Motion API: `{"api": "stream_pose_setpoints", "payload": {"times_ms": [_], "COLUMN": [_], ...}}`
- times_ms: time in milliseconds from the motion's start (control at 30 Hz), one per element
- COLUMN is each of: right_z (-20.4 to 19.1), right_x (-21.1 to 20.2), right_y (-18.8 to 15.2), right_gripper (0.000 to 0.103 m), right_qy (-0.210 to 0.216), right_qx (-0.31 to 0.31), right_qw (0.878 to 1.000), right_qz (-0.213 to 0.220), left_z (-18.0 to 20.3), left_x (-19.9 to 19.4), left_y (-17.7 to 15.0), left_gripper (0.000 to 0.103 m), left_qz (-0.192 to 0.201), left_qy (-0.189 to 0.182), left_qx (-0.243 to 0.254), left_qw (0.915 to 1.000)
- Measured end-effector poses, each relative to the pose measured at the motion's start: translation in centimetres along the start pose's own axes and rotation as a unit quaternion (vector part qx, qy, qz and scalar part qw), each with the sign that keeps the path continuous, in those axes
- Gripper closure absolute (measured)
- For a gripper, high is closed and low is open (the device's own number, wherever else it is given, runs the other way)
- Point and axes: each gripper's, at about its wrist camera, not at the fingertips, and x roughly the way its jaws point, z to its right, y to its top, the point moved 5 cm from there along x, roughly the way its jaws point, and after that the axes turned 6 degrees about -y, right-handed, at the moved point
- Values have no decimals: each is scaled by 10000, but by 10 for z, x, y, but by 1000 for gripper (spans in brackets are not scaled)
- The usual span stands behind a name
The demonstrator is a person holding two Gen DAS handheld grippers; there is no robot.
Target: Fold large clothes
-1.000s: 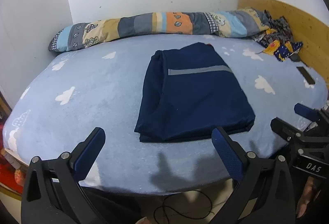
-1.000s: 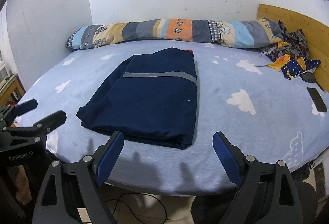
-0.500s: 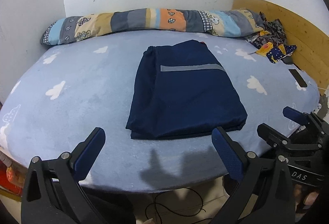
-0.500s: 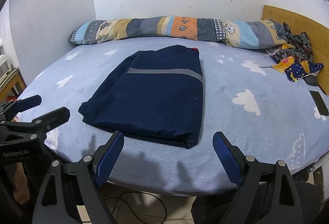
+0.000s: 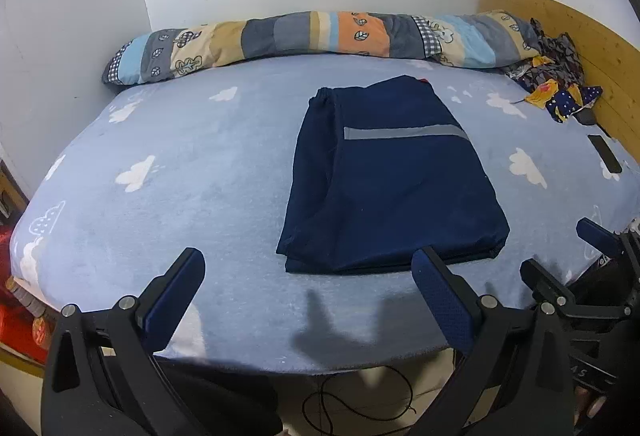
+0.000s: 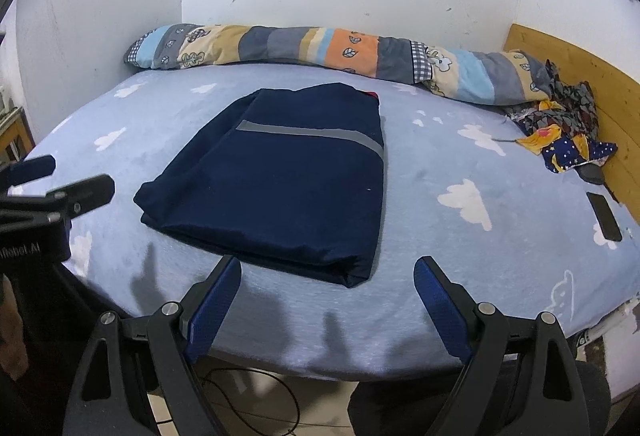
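Observation:
A navy garment (image 5: 392,176) with a grey stripe lies folded into a flat rectangle on the light blue bed sheet (image 5: 180,196); the right wrist view shows the same folded garment (image 6: 280,176). My left gripper (image 5: 308,276) hangs open over the bed's near edge, short of the garment's front edge, with nothing between its fingers. My right gripper (image 6: 328,280) is open too, near the garment's front corner, and holds nothing. Each gripper shows at the side of the other's view: the right gripper (image 5: 568,248) and the left gripper (image 6: 68,176).
A long patchwork bolster (image 5: 312,36) lies along the white wall. A crumpled patterned cloth (image 5: 560,92) sits by the wooden headboard (image 5: 560,28), with a dark phone (image 5: 606,154) near it. A black cable (image 5: 356,404) lies on the floor under the bed's edge.
Both views have shifted slightly over the bed; the garment lies unchanged. Both grippers stay open and empty.

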Motion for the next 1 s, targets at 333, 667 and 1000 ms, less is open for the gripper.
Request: {"api": "stream_pose_setpoints", "payload": {"times_ms": [333, 667, 1000], "right_z": [-1, -4, -6], "right_x": [-1, -2, -2], "right_y": [0, -1, -1], "right_gripper": [13, 13, 13], "right_qy": [-34, -99, -146], "right_qx": [-71, -176, -304], "right_qw": [10000, 9998, 9994], "right_qz": [32, 66, 109], "left_z": [4, 2, 0], "left_x": [-4, -4, -4], "left_y": [-1, -3, -3], "left_gripper": [0, 0, 0], "left_qz": [-105, -179, -182], "left_qy": [742, 1007, 1070], "left_qx": [472, 563, 562], "left_qw": [9961, 9932, 9925]}}
